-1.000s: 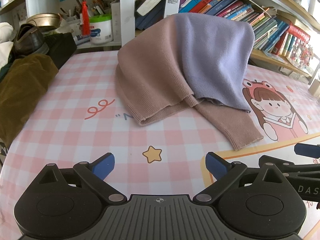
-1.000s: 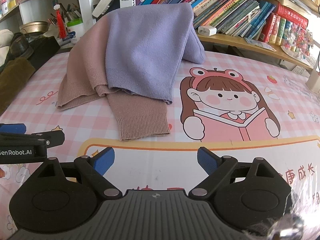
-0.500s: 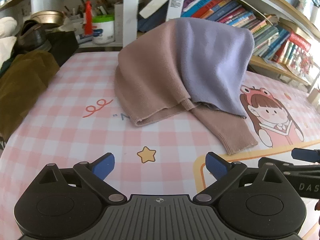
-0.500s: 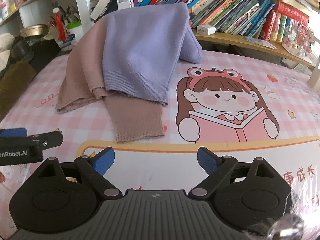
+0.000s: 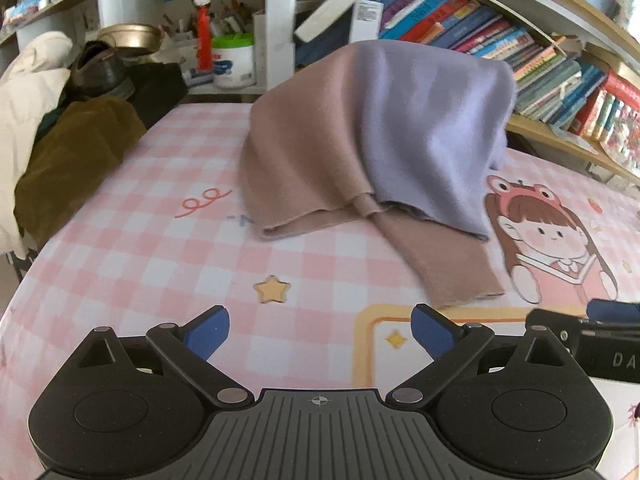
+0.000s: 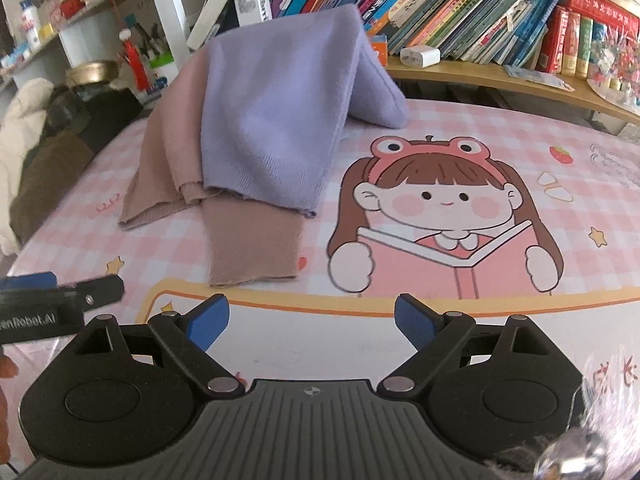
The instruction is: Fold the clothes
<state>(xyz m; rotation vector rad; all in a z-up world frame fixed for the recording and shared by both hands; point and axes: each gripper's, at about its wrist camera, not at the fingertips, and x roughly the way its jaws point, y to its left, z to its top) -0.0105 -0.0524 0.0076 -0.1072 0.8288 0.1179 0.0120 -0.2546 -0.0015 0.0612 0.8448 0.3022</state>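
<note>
Sweater (image 5: 360, 152) is what we must reach, and it lies ahead of both tools, untouched. Our left hand-held gripper (image 5: 320, 330) is spread wide and empty above the checked worktop (image 5: 132, 264); our right hand-held gripper (image 6: 311, 322) is likewise spread and empty, the two held side by side. Outward from them, the nearest cloth is the brown sleeve cuff (image 6: 254, 268), just beyond the gap between the tools: ahead and to the right of our left one, ahead and to the left of our right one. We judge neither clearly nearer. The sleeve's long axis runs away from us, up into the lilac-and-brown heap propped against the bookshelf (image 6: 480, 12).
</note>
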